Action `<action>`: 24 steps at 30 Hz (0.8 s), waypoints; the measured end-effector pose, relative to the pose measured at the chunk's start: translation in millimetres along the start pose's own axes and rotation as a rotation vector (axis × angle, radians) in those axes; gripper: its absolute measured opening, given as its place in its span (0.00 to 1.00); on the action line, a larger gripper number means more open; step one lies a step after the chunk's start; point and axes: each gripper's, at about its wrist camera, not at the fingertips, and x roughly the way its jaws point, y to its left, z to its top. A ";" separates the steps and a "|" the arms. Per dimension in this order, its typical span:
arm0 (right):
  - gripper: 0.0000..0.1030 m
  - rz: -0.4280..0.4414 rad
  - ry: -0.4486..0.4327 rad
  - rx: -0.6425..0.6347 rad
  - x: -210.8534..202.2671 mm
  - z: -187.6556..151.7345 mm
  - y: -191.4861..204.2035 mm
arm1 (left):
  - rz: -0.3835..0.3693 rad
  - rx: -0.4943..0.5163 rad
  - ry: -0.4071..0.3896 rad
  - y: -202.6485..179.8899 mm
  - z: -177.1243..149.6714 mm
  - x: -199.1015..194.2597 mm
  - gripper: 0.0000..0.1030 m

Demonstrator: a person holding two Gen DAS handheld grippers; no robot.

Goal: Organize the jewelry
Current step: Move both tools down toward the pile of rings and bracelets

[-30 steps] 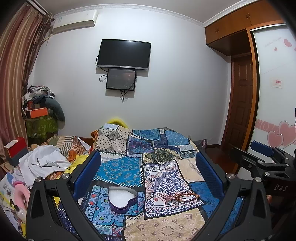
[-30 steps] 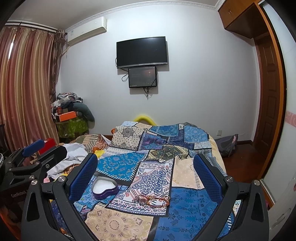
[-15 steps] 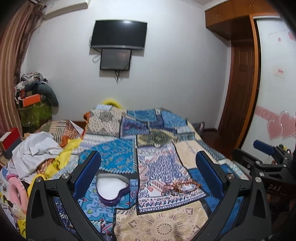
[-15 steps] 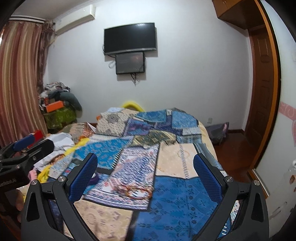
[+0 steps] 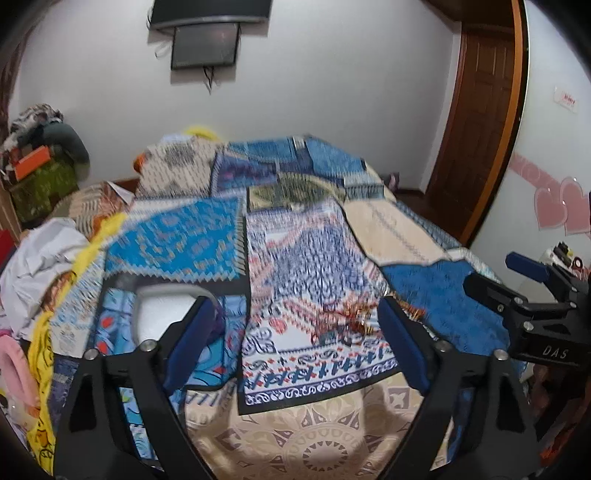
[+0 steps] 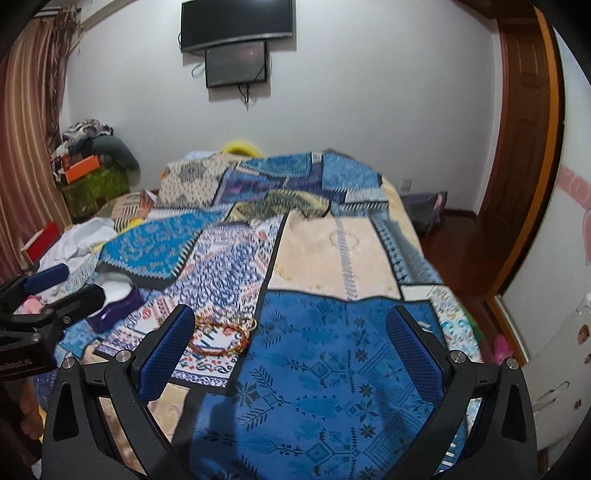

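The bed (image 5: pixel 399 236) is covered by a patchwork spread (image 6: pixel 332 354) of blue, cream and patterned panels; most of both views is filled by it. A TV (image 6: pixel 236 22) and a smaller screen (image 6: pixel 236 64) below it are mounted on the far wall. A wooden door (image 5: pixel 476 122) is seen at right. Clothes (image 5: pixel 40 258) are piled along the bed's left edge.

Left gripper (image 5: pixel 295 343): held above the near part of the spread, fingers spread wide, nothing between the blue pads (image 5: pixel 186 347). In the right wrist view it is seen at the left edge, beside the box.

Right gripper (image 6: pixel 291 354): also held wide apart and empty, above the blue panel. In the left wrist view it shows at the right edge.

A heart-shaped purple box (image 6: pixel 112 301) with white lining is lying open on the spread, left of centre; in the left wrist view it (image 5: pixel 162 314) is partly hidden behind the left finger.

A beaded bracelet (image 6: pixel 221 334), red-brown with gold parts, is lying loose on the white-and-blue patterned panel, right of the box and apart from it. In the left wrist view it (image 5: pixel 343 319) is blurred, sitting between the two fingers' sightlines, nearer the right pad. In the right wrist view it is just beside the left finger tip; contact cannot be judged.
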 end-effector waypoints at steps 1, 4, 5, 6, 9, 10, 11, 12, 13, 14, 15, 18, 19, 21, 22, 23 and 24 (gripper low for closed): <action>0.99 0.005 0.013 0.001 3.7 -1.6 -0.8 | -0.002 0.001 0.016 0.6 -1.4 5.3 0.81; 0.94 0.025 0.039 0.005 13.4 -4.0 -3.4 | -0.021 -0.004 0.056 1.3 -5.9 18.4 0.71; 0.90 0.036 0.050 0.005 17.2 -4.2 -3.9 | -0.027 -0.007 0.063 1.5 -7.4 20.0 0.66; 0.88 0.050 0.062 0.004 20.8 -4.9 -4.3 | -0.034 -0.009 0.073 2.2 -8.3 24.1 0.64; 0.77 0.077 0.092 0.004 33.0 -5.8 -4.2 | -0.060 -0.008 0.104 2.1 -11.7 34.1 0.51; 0.71 0.083 0.099 0.003 36.7 -5.4 -3.2 | -0.070 -0.007 0.113 1.9 -12.3 36.2 0.46; 0.65 0.094 0.112 0.001 40.6 -5.8 -3.1 | -0.076 -0.006 0.118 1.7 -12.5 38.5 0.42; 0.62 0.101 0.119 0.000 43.6 -5.9 -2.7 | -0.086 -0.005 0.126 0.9 -13.3 41.6 0.40; 0.57 0.109 0.128 0.000 46.3 -5.6 -2.7 | -0.095 -0.005 0.132 0.1 -13.7 43.8 0.38; 0.53 0.122 0.137 -0.003 49.1 -5.1 -3.0 | -0.103 -0.005 0.135 -0.2 -14.1 45.1 0.36; 0.51 0.128 0.140 -0.004 51.6 -4.1 -2.0 | -0.110 -0.005 0.137 -0.9 -14.2 46.1 0.35; 0.47 0.164 0.154 -0.007 58.7 -0.4 -0.7 | -0.126 -0.003 0.143 -3.6 -13.8 50.0 0.31; 0.44 0.167 0.157 -0.010 60.0 0.5 1.2 | -0.131 -0.004 0.145 -4.3 -13.6 51.7 0.29; 0.41 0.175 0.169 -0.023 64.9 1.9 5.0 | -0.137 -0.008 0.151 -4.1 -13.4 54.5 0.27; 0.39 0.181 0.180 -0.029 68.5 1.8 8.0 | -0.141 -0.011 0.155 -4.0 -13.5 56.7 0.26; 0.37 0.187 0.186 -0.033 70.8 1.0 9.5 | -0.145 -0.013 0.158 -3.8 -13.9 58.6 0.25; 0.37 0.189 0.191 -0.034 72.3 0.9 10.6 | -0.148 -0.016 0.162 -3.5 -14.1 60.1 0.24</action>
